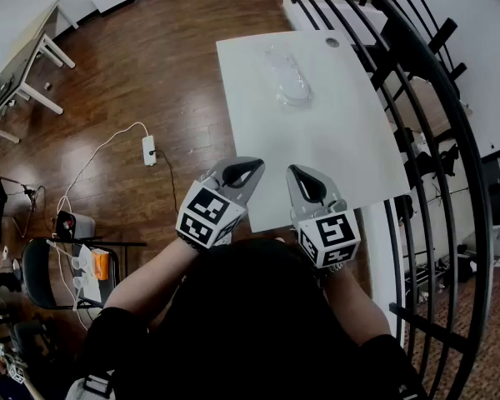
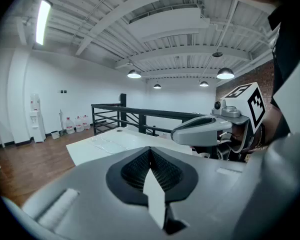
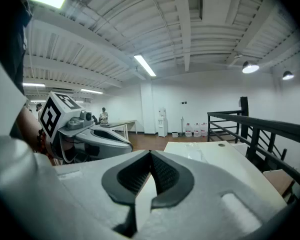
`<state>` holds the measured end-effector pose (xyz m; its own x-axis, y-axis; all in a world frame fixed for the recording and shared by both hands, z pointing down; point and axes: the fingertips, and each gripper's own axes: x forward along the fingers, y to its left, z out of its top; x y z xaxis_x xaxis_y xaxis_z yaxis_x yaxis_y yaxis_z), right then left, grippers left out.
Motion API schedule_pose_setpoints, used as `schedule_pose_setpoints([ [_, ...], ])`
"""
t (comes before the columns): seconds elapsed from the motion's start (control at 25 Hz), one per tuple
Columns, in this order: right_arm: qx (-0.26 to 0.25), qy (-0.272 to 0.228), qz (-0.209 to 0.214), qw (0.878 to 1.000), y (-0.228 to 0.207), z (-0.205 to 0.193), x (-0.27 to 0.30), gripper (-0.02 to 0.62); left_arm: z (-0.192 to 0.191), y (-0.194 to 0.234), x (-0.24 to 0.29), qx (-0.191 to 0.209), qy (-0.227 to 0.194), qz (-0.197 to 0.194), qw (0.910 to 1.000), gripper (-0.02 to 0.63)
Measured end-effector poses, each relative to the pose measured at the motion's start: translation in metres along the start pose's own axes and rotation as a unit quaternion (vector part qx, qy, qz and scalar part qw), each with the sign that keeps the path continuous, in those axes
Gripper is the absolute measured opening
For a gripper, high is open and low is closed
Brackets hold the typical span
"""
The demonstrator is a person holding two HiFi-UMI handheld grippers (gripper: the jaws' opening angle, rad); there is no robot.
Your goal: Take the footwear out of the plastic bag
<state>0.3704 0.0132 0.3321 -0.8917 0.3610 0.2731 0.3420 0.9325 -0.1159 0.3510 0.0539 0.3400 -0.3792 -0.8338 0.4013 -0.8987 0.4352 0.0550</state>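
Note:
A clear plastic bag (image 1: 289, 77) lies on the far part of the white table (image 1: 333, 157), with a pale shape of footwear faintly showing inside it. My left gripper (image 1: 248, 172) hovers at the table's near edge, shut with nothing in it. Beside it, my right gripper (image 1: 302, 178) is also shut and holds nothing. Both point toward the bag and are well short of it. In the left gripper view the bag (image 2: 107, 140) shows as a glossy patch on the table, and the right gripper's body (image 2: 202, 129) sits to the right. The bag (image 3: 196, 153) shows faintly in the right gripper view too.
A black metal railing (image 1: 425, 115) runs along the table's right side. On the wooden floor to the left lie a white power strip (image 1: 149, 149) with cable, a desk (image 1: 21, 65) and a black chair (image 1: 42, 277). A small round hole (image 1: 332, 42) marks the table's far corner.

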Motion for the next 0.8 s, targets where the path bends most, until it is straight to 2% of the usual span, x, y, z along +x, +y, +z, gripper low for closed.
schedule_pose_setpoints([
  [0.24, 0.001, 0.000, 0.002, 1.000, -0.010, -0.001, 0.013, -0.011, 0.004, 0.008, 0.007, -0.003, -0.002, 0.003, 1.0000, 0.015],
  [0.44, -0.002, 0.006, -0.011, 1.000, -0.003, 0.001, 0.032, -0.011, -0.001, 0.034, 0.003, -0.012, -0.007, -0.006, 0.9999, 0.015],
  [0.6, -0.001, 0.015, -0.037, 0.999, 0.008, -0.003, 0.067, -0.011, -0.012, 0.070, -0.002, -0.011, -0.015, -0.030, 0.9994, 0.015],
  [0.8, 0.000, 0.028, -0.070, 0.997, 0.037, 0.009, 0.124, -0.011, -0.016, 0.136, -0.019, -0.015, -0.024, -0.063, 0.9976, 0.015],
])
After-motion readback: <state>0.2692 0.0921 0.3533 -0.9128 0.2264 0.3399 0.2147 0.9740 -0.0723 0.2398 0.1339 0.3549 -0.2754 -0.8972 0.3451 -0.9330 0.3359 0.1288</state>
